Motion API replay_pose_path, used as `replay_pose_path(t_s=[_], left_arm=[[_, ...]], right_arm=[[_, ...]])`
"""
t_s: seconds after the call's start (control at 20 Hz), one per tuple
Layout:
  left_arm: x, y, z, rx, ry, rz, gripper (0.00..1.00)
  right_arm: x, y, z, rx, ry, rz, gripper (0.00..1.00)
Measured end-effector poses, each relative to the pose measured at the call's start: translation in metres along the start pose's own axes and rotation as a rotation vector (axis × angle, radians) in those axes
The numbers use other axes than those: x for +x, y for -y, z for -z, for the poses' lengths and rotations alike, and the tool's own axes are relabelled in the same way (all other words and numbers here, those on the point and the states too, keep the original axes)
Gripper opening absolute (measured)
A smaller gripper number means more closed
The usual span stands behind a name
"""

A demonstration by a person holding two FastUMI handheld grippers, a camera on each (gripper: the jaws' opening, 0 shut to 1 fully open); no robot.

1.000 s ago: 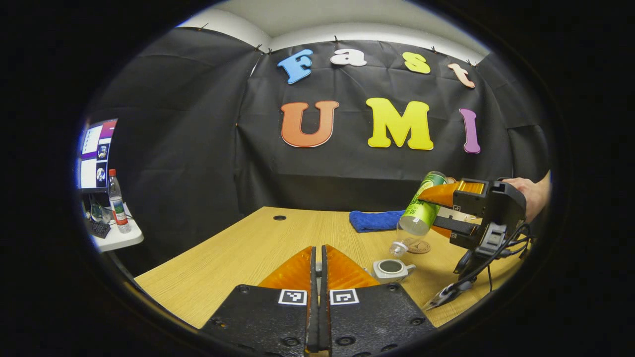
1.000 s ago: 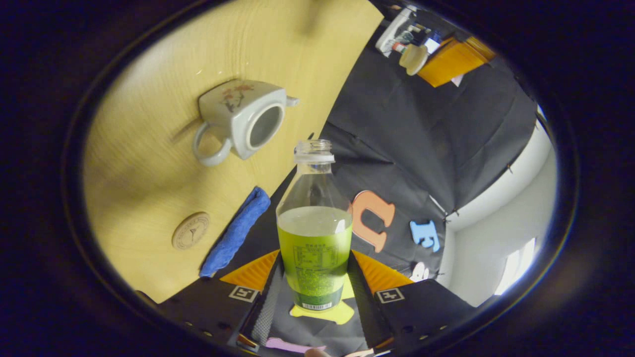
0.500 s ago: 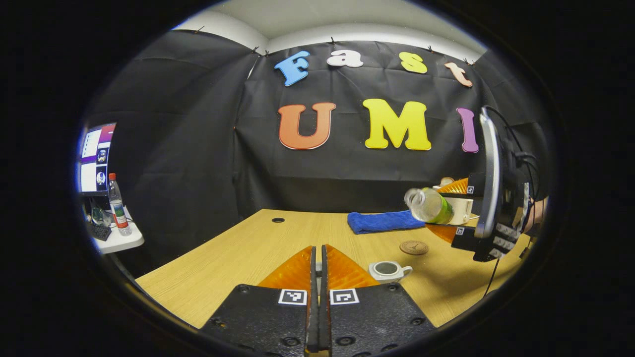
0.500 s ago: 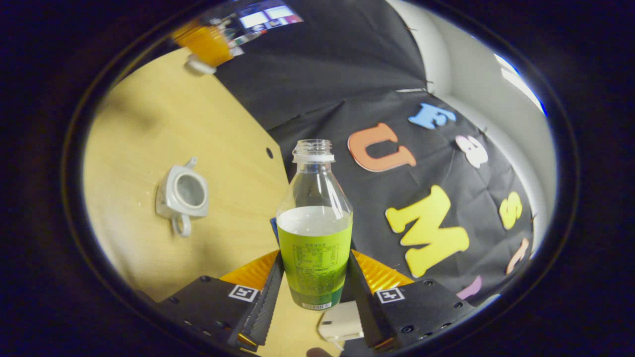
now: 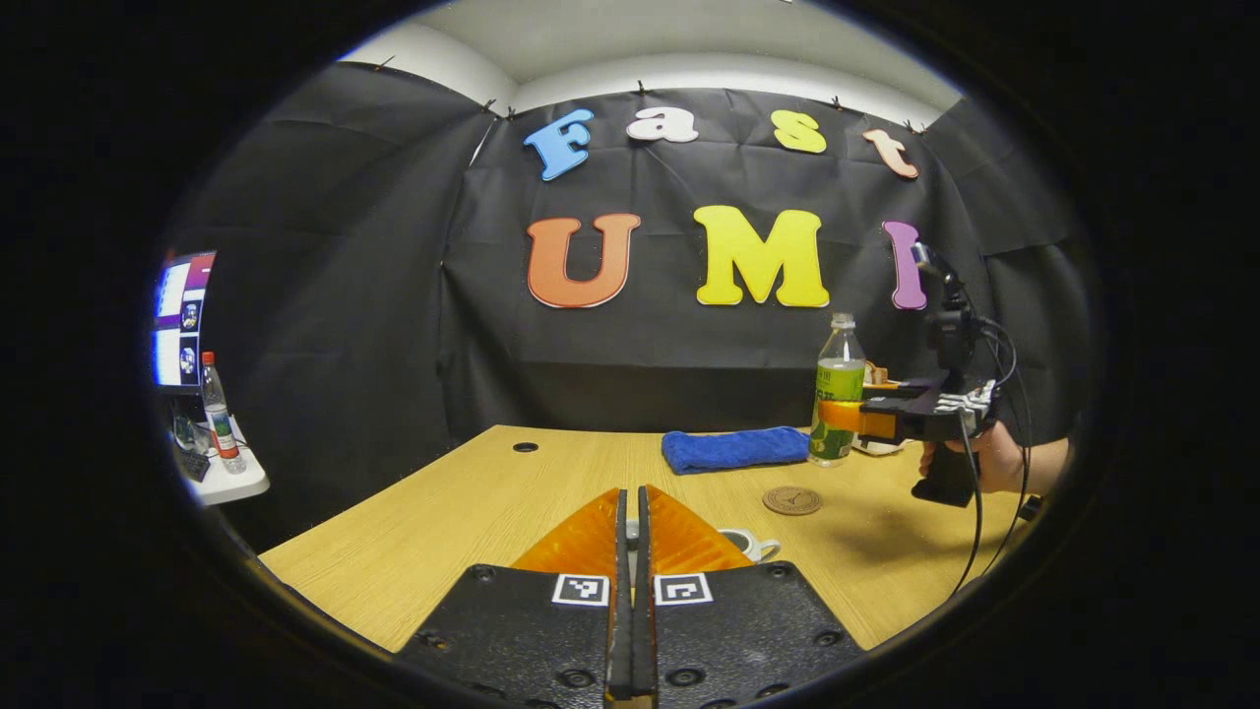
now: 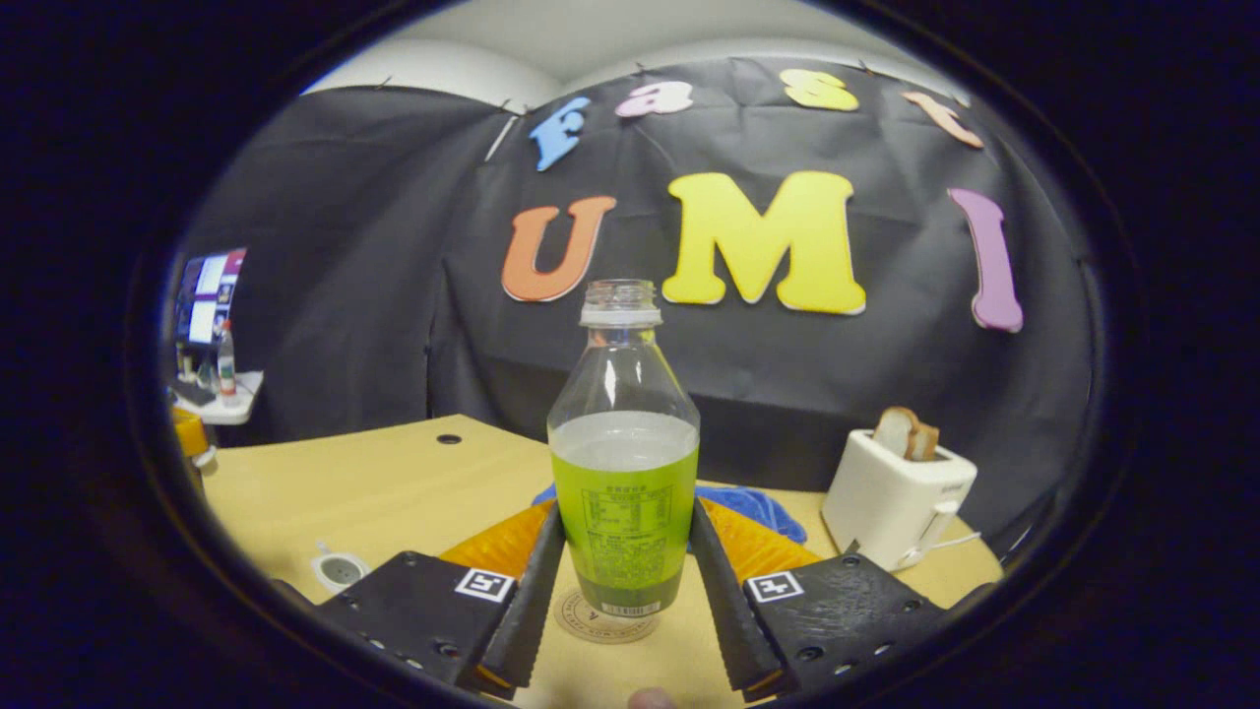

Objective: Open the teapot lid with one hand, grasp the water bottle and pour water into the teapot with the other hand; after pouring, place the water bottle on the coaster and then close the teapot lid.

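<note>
Right tool [image 6: 622, 591]: your two fingers press the lower sides of the water bottle [image 6: 624, 463], which stands upright, uncapped, centre of the right gripper view.
Seen from afar: the left gripper view puts that same right tool [image 5: 837, 417] at right of frame, clamped on the bottle [image 5: 837, 394], your hand [image 5: 994, 461] around its handle.
Coaster [image 6: 600, 618]: lower centre of the right gripper view, directly under the bottle's base; whether the base touches it, you cannot tell. In the left gripper view the coaster [image 5: 791, 500] lies lower than the bottle in the frame.
Left tool [image 5: 633, 522]: fingers closed together at bottom centre; whether anything sits between them cannot be told.
Teapot [image 5: 745, 543]: on the worktop [image 5: 472, 512], peeking out just right of your left fingers; in the right gripper view it sits at lower left [image 6: 339, 569], mouth open, no lid on.
Blue cloth [image 5: 733, 449]: left of the bottle, at the back.
Toaster [image 6: 898, 497]: right of frame in the right gripper view, bread in its slot.
</note>
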State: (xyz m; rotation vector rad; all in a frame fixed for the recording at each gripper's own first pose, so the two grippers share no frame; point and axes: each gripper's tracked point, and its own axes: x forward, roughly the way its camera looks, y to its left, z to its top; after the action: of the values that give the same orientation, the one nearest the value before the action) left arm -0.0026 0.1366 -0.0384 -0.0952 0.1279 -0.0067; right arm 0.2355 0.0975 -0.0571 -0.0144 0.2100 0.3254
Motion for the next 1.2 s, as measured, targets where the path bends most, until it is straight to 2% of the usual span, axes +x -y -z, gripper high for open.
replay_pose_path(t_s=[0.1,0.25,0.4,0.9,1.05,1.2], left_arm=[[0.000,-0.001,0.000,0.007,0.002,-0.002,0.03],[0.001,-0.001,0.001,0.006,0.000,0.002,0.02],[0.003,-0.003,0.007,0.004,-0.014,-0.002,0.03],[0.006,-0.002,0.014,0.007,-0.029,-0.008,0.03],[0.009,0.007,0.014,-0.012,-0.026,-0.001,0.03],[0.016,0.028,0.014,-0.025,-0.021,0.031,0.03]], right_arm=[[0.014,0.001,0.017,0.049,-0.028,0.001,0.71],[0.028,-0.001,0.037,0.053,-0.055,0.017,0.70],[0.039,0.000,0.044,0.051,-0.062,0.029,0.70],[0.037,-0.009,0.054,0.026,-0.081,0.034,0.74],[0.021,-0.012,0.044,0.040,-0.061,0.023,0.99],[-0.020,-0.010,0.020,0.050,0.005,0.012,0.97]])
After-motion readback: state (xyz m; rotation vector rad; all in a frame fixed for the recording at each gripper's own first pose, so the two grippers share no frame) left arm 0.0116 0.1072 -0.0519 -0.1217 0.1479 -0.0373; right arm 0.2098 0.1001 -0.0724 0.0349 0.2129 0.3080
